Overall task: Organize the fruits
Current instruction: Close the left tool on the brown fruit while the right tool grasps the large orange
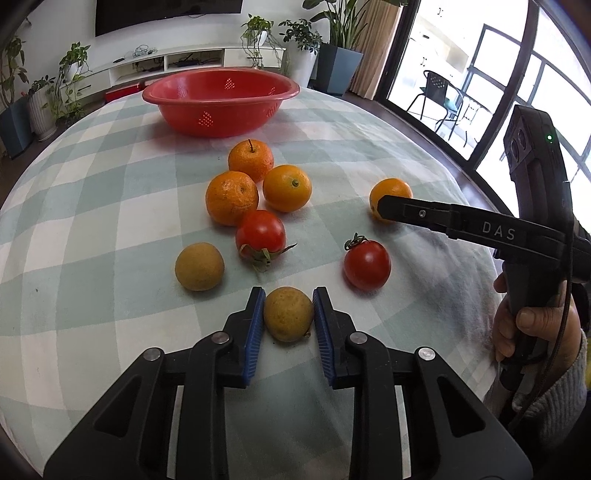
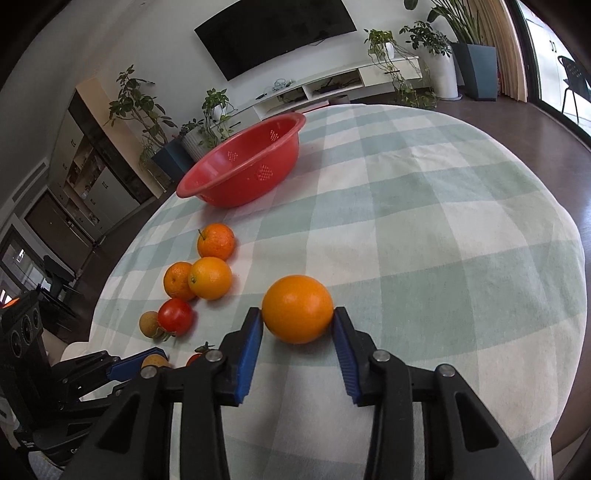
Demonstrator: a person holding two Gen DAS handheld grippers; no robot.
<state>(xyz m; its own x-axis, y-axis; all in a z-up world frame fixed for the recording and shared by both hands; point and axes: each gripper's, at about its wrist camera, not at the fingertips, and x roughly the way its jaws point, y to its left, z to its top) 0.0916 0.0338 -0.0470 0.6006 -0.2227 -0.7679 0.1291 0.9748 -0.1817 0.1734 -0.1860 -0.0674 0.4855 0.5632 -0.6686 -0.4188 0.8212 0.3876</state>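
- Left gripper (image 1: 288,314): nearest the lens; blue pads pressed on a brown-yellow fruit (image 1: 288,314) resting on the checked tablecloth (image 1: 110,184)
- Right gripper (image 2: 297,319): jaws closed against a lone orange (image 2: 297,308)
- Red colander (image 1: 221,101): far end, empty side visible
- Three oranges (image 1: 255,184), two tomatoes (image 1: 260,230), another brown fruit (image 1: 199,266): clustered between

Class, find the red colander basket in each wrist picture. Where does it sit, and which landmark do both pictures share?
Left wrist: red colander basket sits top centre, beyond the fruit.
Right wrist: red colander basket sits upper left of centre, tilted by the lens.
Shared landmark: the wall television.
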